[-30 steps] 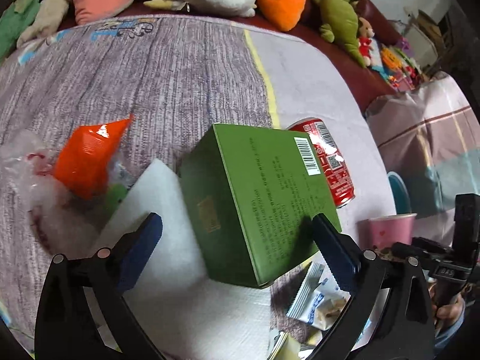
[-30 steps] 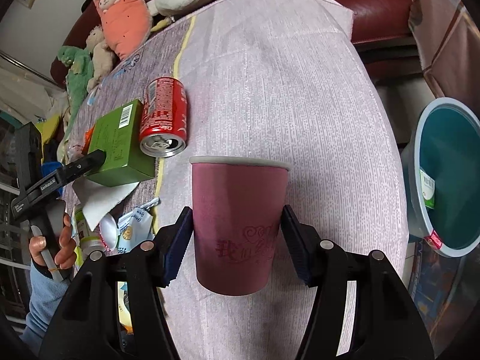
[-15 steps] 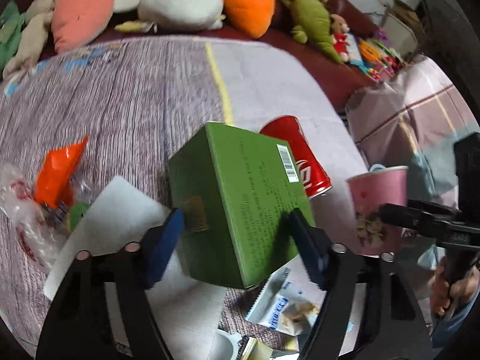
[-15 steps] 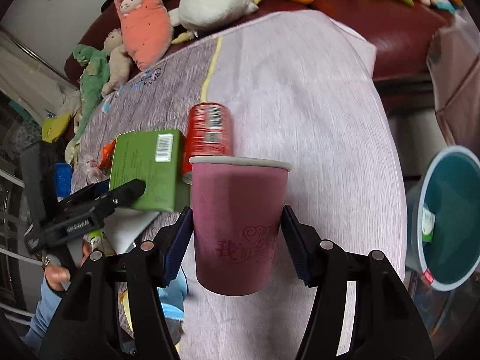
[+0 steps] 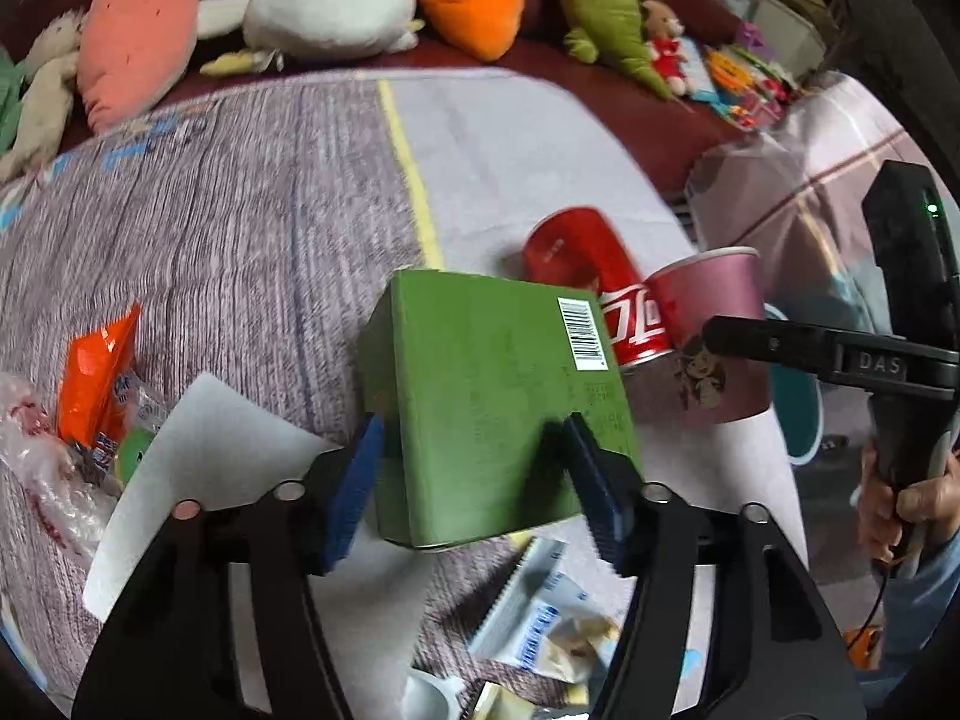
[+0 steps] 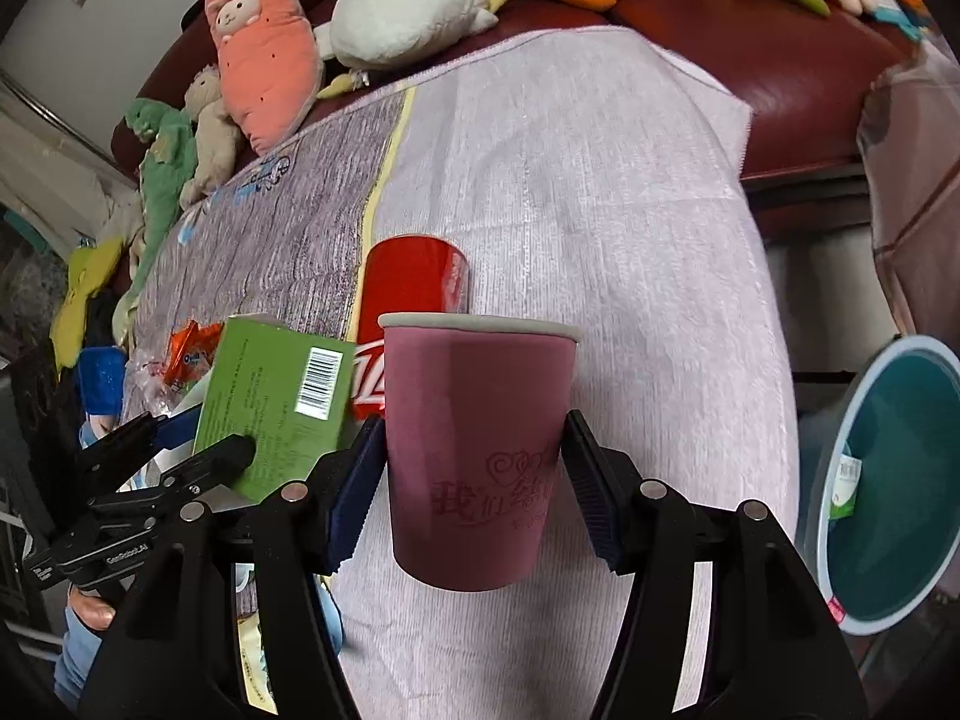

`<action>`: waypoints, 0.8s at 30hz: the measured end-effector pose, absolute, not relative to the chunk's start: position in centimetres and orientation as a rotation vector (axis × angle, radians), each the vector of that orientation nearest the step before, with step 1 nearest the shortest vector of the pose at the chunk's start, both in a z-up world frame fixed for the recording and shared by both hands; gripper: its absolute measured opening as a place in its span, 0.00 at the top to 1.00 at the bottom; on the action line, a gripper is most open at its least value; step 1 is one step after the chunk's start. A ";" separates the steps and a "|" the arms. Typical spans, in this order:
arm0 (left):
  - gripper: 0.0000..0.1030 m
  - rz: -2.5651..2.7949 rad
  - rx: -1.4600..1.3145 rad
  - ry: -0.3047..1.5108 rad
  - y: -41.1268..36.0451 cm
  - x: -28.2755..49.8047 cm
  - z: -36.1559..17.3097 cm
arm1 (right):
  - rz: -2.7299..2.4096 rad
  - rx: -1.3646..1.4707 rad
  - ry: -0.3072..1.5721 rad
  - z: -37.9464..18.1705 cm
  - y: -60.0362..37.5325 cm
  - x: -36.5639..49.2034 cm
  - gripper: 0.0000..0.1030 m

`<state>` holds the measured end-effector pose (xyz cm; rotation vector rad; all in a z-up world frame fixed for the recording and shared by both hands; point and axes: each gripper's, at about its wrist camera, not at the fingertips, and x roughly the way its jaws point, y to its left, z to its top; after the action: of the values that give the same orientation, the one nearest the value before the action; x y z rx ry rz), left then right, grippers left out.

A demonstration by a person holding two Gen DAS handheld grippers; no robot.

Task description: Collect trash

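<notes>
Trash in hand: the green box [image 5: 498, 414] is clamped between the blue pads of the left tongs [image 5: 474, 480] and held tilted clear of the bench [image 5: 240, 222]. The pink paper cup [image 6: 474, 450] is gripped upright in the right tongs [image 6: 474, 480], also off the cloth. Beneath lie a white sheet [image 5: 198, 462] and snack wrappers [image 5: 540, 618]. Further out, a red can [image 6: 414, 294] rests on its side and an orange packet [image 5: 96, 372] lies at left. A teal bin [image 6: 888, 510] stands beside the bench at right. Plush toys [image 5: 336, 6] line the sofa beyond.
</notes>
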<state>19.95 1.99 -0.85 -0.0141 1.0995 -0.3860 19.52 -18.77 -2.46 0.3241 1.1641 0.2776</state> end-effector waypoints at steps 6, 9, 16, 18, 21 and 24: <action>0.03 -0.370 -0.092 1.131 4.6 21.3 -2.6 | 0.289 0.310 1.209 -3.9 -18.3 21.0 0.44; 0.02 -0.415 -0.166 1.163 5.3 21.8 -3.5 | 0.288 0.294 1.215 -4.2 -18.2 21.3 0.44; 0.02 -0.532 -0.327 1.229 4.8 22.6 -5.5 | 0.299 0.297 1.233 -4.8 -18.8 21.9 0.44; 0.02 -0.518 -0.296 1.228 3.9 22.6 -5.0 | 0.298 0.292 1.232 -4.9 -19.0 21.9 0.44; 0.03 -0.502 -0.271 1.231 3.0 22.6 -4.4 | 0.308 0.312 1.230 -5.0 -19.6 21.9 0.44; 0.12 -0.469 -0.247 1.208 2.4 22.1 -3.1 | 0.313 0.326 1.225 -5.1 -20.1 21.5 0.44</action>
<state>22.10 2.43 -3.12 -0.2474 1.2081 -0.4686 21.51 -20.08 -5.08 0.3258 1.2251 0.3128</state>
